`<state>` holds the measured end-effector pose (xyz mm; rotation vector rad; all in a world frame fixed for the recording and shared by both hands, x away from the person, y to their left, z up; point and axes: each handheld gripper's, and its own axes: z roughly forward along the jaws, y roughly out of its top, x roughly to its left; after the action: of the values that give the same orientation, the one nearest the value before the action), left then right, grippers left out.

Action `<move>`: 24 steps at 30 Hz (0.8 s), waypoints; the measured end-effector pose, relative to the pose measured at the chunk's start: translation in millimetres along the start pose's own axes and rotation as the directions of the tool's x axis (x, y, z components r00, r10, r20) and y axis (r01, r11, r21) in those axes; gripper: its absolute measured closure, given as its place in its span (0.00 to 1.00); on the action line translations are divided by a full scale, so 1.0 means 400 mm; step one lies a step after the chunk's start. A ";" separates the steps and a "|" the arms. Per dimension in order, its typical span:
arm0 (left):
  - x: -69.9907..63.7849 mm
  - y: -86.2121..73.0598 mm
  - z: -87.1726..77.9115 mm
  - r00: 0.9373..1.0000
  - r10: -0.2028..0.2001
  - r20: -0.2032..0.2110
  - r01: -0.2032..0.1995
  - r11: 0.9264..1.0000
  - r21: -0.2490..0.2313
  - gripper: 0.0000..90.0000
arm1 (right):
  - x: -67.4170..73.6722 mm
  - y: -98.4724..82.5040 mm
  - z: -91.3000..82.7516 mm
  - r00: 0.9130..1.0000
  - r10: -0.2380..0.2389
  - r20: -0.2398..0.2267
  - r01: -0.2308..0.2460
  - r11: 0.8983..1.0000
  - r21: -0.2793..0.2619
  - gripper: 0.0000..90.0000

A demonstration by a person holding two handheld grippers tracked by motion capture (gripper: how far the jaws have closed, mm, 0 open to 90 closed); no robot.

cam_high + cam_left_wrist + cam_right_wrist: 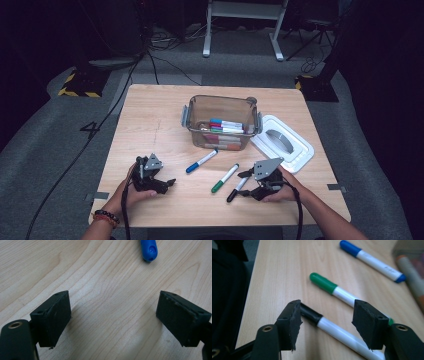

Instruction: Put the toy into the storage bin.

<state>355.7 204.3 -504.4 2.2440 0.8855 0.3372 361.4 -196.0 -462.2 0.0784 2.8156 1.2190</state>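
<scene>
Wooden table (150, 125): black marker (337, 331) lies between the right tool's (325, 325) parted jaws, not gripped.

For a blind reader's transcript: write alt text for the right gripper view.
The right gripper hangs open over a black-capped marker lying on the wooden table, jaws on either side, not touching. Beyond lie a green-capped marker and a blue-capped marker.

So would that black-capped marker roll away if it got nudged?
Probably: the black-capped marker looks round and smooth, lying flat on the bare wooden table. It seems stiff and light, likely easy to lift. The right hand-held gripper straddles it, open.
</scene>
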 end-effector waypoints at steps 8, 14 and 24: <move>0.000 0.000 0.000 1.000 0.003 0.003 -0.003 1.000 -0.001 0.14 | 0.024 -0.005 0.070 0.998 -0.034 -0.061 0.037 0.998 0.046 0.49; -0.001 -0.001 0.000 1.000 0.000 0.004 0.000 1.000 -0.001 0.14 | 0.025 -0.008 0.089 0.997 -0.038 -0.069 0.043 0.997 0.069 0.56; -0.001 -0.001 0.000 1.000 0.000 0.004 0.000 1.000 -0.001 0.14 | 0.020 -0.025 0.080 0.996 -0.014 -0.087 0.020 0.998 0.068 0.82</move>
<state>355.1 204.3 -504.5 2.2428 0.8830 0.3329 355.8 -179.0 -491.6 0.0058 2.9261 1.1499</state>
